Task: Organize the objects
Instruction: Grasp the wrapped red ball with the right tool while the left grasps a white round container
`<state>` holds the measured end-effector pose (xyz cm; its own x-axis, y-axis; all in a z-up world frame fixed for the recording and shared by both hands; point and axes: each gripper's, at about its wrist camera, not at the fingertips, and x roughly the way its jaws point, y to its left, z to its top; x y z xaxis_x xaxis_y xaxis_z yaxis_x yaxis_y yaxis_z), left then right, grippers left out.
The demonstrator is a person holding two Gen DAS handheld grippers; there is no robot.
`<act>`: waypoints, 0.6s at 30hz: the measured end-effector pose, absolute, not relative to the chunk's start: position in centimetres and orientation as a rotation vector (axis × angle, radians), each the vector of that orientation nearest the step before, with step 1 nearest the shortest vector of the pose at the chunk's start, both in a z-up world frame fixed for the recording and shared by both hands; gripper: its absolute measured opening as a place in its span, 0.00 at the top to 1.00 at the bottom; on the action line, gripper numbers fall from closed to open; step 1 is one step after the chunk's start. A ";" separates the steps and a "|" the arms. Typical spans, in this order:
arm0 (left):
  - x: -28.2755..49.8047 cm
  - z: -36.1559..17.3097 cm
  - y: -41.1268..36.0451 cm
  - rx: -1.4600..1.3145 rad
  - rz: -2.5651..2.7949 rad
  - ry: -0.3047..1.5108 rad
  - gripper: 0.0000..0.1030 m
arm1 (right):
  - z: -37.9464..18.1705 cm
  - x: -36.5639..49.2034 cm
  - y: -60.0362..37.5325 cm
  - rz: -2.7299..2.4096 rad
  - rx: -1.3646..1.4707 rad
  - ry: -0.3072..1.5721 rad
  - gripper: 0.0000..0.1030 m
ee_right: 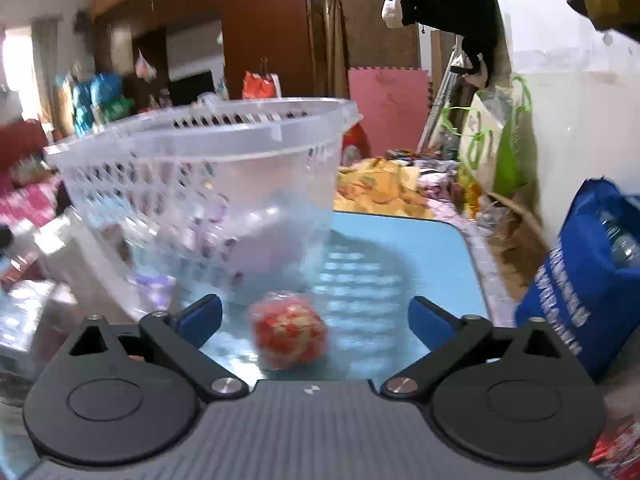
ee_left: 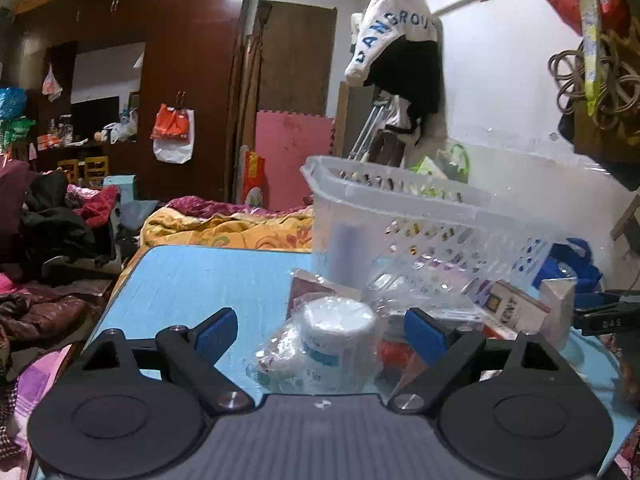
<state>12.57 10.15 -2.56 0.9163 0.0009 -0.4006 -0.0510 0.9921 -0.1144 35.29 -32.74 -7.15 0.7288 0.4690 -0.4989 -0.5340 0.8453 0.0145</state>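
A clear plastic basket point(ee_left: 420, 216) stands on the blue table point(ee_left: 192, 280); in the right wrist view the basket point(ee_right: 208, 184) is close ahead to the left. My left gripper point(ee_left: 320, 330) is open, with a white jar wrapped in clear plastic point(ee_left: 338, 340) lying between its blue pads, not touching either. My right gripper point(ee_right: 316, 318) is open, with a small red and yellow wrapped item point(ee_right: 288, 332) on the table between its fingers. A pale purple tube point(ee_left: 344, 252) shows inside the basket.
A box labelled KENT point(ee_left: 516, 308) and a small white carton point(ee_left: 556, 304) lie right of the jar. A blue bag point(ee_right: 588, 280) stands at the table's right edge. Bedding and clothes point(ee_left: 224, 228) lie beyond the table.
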 end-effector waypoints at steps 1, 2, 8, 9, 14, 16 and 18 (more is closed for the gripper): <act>12.7 -2.6 10.2 -0.125 0.031 0.413 0.10 | -7.4 35.6 -32.7 0.542 -0.142 0.527 0.11; 12.4 -2.9 10.2 -0.126 0.029 0.412 0.10 | -7.7 35.4 -32.7 0.541 -0.144 0.543 0.16; 13.2 -3.5 9.9 -0.106 0.039 0.442 0.10 | -8.5 35.1 -32.3 0.562 -0.155 0.578 0.34; 13.2 -3.6 9.8 -0.100 0.040 0.442 0.10 | -8.6 35.0 -32.3 0.567 -0.160 0.584 0.46; 13.6 -3.8 9.1 -0.066 0.053 0.446 0.29 | -8.7 34.6 -32.6 0.571 -0.156 0.573 0.48; 13.7 -3.8 8.9 -0.055 0.053 0.452 0.44 | -8.5 34.9 -32.6 0.566 -0.146 0.567 0.48; 13.7 -3.9 8.6 -0.053 0.046 0.451 0.51 | -8.5 35.2 -32.7 0.572 -0.137 0.568 0.48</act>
<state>13.68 8.65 -3.89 0.8990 0.0330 -0.4366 -0.0566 0.9976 -0.0411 35.22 -32.74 -8.46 0.6930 0.4732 -0.5440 -0.5469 0.8367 0.0311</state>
